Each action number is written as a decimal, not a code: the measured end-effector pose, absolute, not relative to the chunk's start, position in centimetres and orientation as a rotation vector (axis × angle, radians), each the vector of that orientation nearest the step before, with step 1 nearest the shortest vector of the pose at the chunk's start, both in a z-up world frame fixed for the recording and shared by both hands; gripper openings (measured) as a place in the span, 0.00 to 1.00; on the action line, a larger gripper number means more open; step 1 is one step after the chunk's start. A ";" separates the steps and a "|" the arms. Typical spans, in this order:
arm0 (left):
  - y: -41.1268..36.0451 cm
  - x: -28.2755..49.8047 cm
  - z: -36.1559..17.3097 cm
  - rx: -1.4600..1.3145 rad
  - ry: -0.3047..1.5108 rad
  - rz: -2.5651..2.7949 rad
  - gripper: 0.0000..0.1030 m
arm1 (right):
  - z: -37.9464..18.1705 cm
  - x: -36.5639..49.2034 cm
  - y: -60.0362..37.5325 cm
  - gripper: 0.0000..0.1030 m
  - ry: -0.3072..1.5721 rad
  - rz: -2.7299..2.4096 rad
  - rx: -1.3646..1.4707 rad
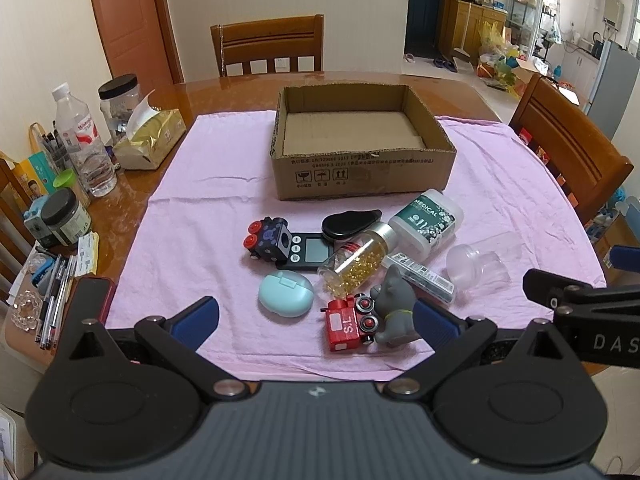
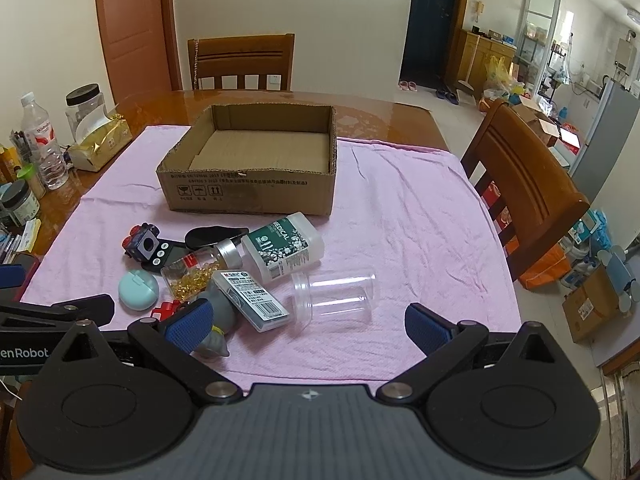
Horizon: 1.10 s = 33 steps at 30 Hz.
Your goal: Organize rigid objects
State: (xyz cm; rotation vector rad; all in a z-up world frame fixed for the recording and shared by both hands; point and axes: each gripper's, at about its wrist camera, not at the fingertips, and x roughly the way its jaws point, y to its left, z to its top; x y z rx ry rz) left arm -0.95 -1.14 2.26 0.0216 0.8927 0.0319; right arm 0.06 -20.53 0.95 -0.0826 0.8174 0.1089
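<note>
An empty open cardboard box (image 1: pixel 362 172) (image 2: pixel 248 196) stands on the pink cloth. In front of it lies a cluster: a dark toy car (image 1: pixel 269 237), a black scale (image 1: pixel 310 249), a black case (image 1: pixel 350 220), a capsule bottle (image 1: pixel 356 260) (image 2: pixel 200 270), a white MEDICAL bottle (image 1: pixel 426 220) (image 2: pixel 286 246), a clear jar (image 1: pixel 482 262) (image 2: pixel 334 292), a small labelled box (image 2: pixel 254 294), a mint round case (image 1: pixel 285 294) (image 2: pixel 138 290), a red toy train (image 1: pixel 348 322) and a grey dog figure (image 1: pixel 394 308). My left gripper (image 1: pixel 316 316) and right gripper (image 2: pixel 308 326) are open and empty, near the table's front edge.
Water bottle (image 1: pixel 82 140), jars, a gold tissue box (image 1: pixel 150 140) and pens (image 1: pixel 56 300) crowd the table's left side. Wooden chairs stand behind (image 1: pixel 268 46) and right (image 2: pixel 524 184) of the table.
</note>
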 end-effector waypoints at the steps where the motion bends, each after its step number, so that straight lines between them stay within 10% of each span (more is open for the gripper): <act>1: -1.2 -1.0 2.3 0.023 0.891 0.032 0.99 | 1.0 0.0 -20.5 1.00 0.815 0.111 -0.084; 33: 3.8 2.6 -4.9 0.026 0.839 -0.098 0.99 | -3.8 2.0 -19.0 1.00 0.780 0.213 -0.122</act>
